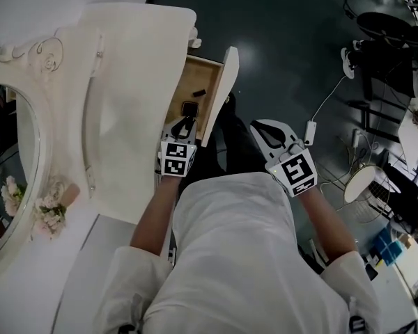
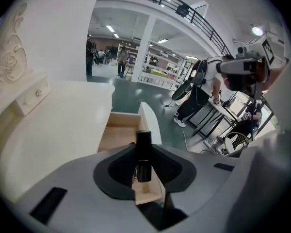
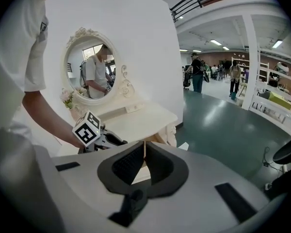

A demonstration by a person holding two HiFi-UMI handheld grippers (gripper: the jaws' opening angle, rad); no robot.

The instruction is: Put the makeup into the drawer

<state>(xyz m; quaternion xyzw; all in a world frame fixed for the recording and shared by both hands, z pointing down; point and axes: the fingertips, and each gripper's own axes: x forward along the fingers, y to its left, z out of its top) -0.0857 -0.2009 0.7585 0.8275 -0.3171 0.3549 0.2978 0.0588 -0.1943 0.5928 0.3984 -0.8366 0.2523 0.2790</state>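
We are clamping our left gripper (image 2: pixel 143 148) on the black makeup tube (image 2: pixel 144 141), holding it upright over the open drawer (image 2: pixel 117 136), while our right gripper (image 3: pixel 144 147) is idling with jaws together, empty. We are risking the tube clipping the front panel (image 2: pixel 150 120) and falling outside.

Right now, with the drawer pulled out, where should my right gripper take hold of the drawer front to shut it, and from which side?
Take the drawer front by its top edge, coming down from above with one jaw on either side. The panel is thin, stands upright clear of the vanity, and that edge is bare. The right gripper is shut, so open it first.
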